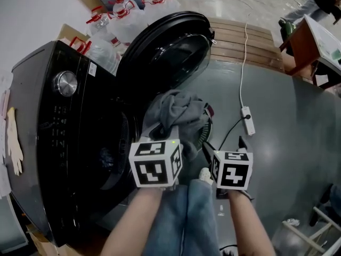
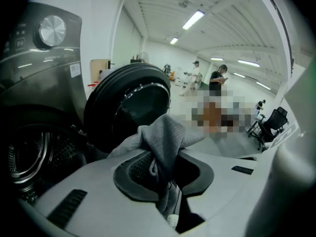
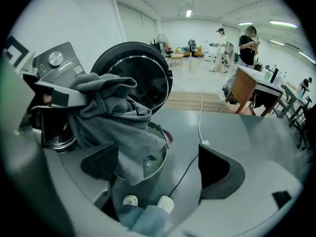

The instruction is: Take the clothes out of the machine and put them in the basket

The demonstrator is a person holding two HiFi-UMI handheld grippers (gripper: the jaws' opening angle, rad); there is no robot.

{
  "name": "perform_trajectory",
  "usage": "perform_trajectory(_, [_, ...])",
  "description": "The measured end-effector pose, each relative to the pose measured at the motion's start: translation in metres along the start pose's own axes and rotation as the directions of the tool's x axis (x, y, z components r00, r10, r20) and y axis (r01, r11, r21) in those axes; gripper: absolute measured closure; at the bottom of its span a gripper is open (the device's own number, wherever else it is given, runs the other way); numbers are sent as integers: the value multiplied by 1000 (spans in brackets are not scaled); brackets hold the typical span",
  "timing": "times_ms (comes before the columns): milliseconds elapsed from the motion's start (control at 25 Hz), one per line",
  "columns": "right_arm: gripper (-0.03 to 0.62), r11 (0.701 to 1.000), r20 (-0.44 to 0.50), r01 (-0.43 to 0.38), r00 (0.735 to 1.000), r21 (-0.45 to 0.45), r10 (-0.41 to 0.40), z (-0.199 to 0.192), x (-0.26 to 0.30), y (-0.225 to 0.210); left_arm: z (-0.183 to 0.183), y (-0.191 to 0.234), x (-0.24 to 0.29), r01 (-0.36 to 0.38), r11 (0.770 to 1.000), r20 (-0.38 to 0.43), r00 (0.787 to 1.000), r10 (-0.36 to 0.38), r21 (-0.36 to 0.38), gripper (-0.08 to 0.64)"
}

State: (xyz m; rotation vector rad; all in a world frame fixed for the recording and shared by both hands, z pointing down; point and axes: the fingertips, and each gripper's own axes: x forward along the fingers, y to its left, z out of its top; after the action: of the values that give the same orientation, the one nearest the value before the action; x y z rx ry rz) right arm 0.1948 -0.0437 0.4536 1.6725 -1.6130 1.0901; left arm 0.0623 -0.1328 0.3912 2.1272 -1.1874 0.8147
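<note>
We see a grey garment (image 1: pixel 178 108), soft and crumpled, pinched at one fold between the closed jaws of the left gripper (image 2: pixel 165 172). It hangs in a bunch over the basket (image 3: pixel 159 132). The basket is round with a perforated wall. It stands on the grey floor just right of the machine (image 1: pixel 48 143), and the cloth partly covers it. The machine is a black front-loader at the left. Its round door (image 1: pixel 170 49) is swung wide open on the far side, and the drum (image 1: pixel 106 148) is dark inside.
</note>
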Motion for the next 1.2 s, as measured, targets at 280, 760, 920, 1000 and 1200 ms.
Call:
perform_trajectory(280, [85,1000,-29,-21,999,8,21,-22,30,3,-57,22,41,7,1000,-103,995,-6,7,494])
perform_trajectory(760, [86,1000,-80,-7,997,-8,7,-36,96,4,-114,63,108,-9,1000,-234,972,3,-28,494])
perform_trajectory(920, [86,1000,-112,-6,994,6,7,-47,118,7,-135,78,129,-6,1000,-287,958,-2,-28,494])
perform_trajectory(1000, [86,1000,-124,-6,992,10,7,-52,129,6,-145,80,142,6,999,-310,951,-16,-33,494])
perform_trajectory(1200, [86,1000,-139,-18,990,-8,17,-60,163,9,-172,87,176,32,999,-362,932,-33,-10,494])
